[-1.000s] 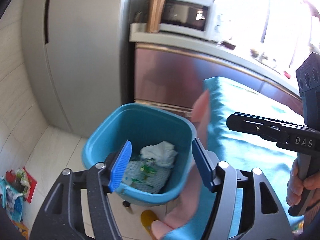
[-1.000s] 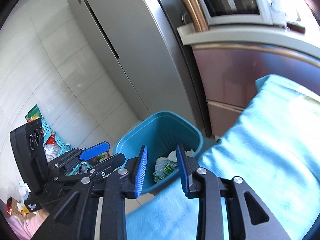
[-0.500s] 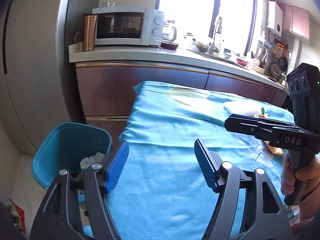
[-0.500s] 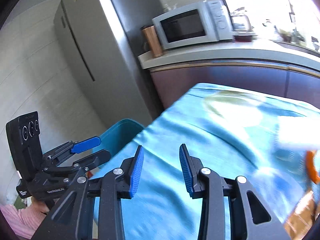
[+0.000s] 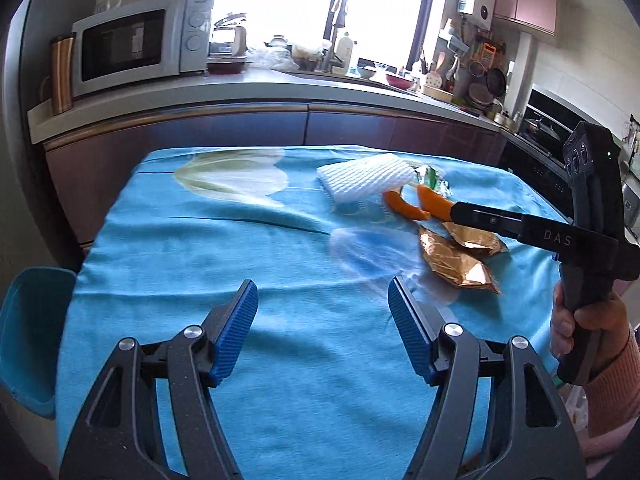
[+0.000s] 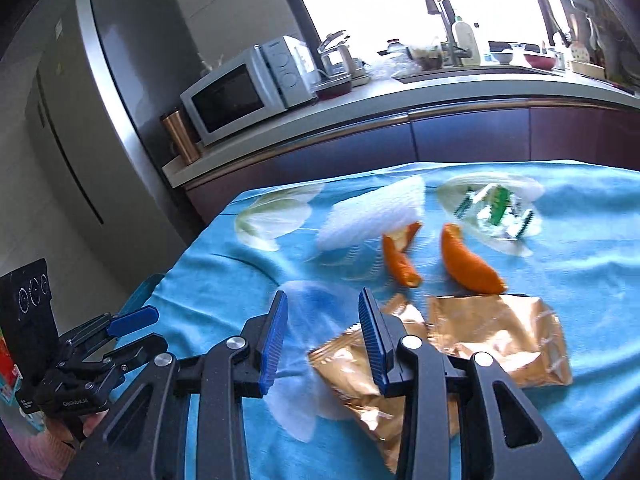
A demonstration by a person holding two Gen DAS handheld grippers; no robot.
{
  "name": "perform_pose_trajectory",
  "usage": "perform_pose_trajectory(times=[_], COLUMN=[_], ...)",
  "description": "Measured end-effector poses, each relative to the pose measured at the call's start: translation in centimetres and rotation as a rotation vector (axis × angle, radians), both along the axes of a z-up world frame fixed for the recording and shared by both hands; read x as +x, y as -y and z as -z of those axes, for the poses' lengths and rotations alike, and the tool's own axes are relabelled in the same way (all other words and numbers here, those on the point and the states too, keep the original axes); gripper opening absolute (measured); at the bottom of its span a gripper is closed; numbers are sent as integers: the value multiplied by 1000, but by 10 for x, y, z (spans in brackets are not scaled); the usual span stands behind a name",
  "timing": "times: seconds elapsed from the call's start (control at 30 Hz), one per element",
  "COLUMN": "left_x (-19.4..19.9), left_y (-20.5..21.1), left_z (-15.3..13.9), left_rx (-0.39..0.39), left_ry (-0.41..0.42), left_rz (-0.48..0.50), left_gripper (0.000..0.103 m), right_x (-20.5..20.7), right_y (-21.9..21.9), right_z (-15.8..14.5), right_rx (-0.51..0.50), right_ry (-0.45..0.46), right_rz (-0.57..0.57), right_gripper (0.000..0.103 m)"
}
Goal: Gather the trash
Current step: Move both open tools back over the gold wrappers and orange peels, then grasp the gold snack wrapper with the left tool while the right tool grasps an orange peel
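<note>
Trash lies on the blue tablecloth (image 5: 280, 360): a white foam net (image 5: 365, 178) (image 6: 372, 212), two orange peels (image 6: 400, 256) (image 6: 468, 262), two gold foil wrappers (image 6: 500, 336) (image 6: 356, 376) and a green-and-clear wrapper (image 6: 496, 208). The peels (image 5: 404, 206) and gold wrappers (image 5: 456, 264) also show in the left wrist view. My left gripper (image 5: 322, 328) is open and empty above the near cloth. My right gripper (image 6: 322, 340) is open and empty, just above the nearer gold wrapper. The blue bin (image 5: 28, 340) stands at the table's left edge.
A kitchen counter (image 5: 240, 92) with a microwave (image 5: 136, 48) and a copper cup (image 5: 60, 76) runs behind the table. A grey fridge (image 6: 100, 120) stands at the left. The sink area and utensils are at the back right.
Both grippers have swung from over the blue bin to the right, over the table. The trash on the cloth has come into view. Both stay open and empty.
</note>
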State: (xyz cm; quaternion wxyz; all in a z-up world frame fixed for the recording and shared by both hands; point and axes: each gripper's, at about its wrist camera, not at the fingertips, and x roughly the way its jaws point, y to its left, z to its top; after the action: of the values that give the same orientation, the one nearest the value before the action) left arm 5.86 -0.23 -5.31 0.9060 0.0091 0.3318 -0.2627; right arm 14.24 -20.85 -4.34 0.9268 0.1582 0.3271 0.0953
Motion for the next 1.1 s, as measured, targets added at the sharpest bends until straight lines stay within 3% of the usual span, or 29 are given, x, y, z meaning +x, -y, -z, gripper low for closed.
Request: perform_pose_trajectory(times=[0.37, 0.67, 0.93, 1.1], left_x=[11, 24, 36, 38], left_y=[69, 109, 127, 136], left_z=[21, 35, 44, 46], left_rx=[3, 11, 8, -1], left_ry=[-105, -191, -265, -288], left_rz=[145, 200, 206, 219], left_gripper=[66, 63, 59, 50], right_x=[-22, -29, -21, 2], right_y=[63, 93, 97, 91], right_z=[17, 30, 30, 24], right_rx=[0, 18, 23, -7], right_ry=[-23, -50, -49, -48], right_rz=[142, 191, 165, 114], right_gripper=[35, 41, 41, 41])
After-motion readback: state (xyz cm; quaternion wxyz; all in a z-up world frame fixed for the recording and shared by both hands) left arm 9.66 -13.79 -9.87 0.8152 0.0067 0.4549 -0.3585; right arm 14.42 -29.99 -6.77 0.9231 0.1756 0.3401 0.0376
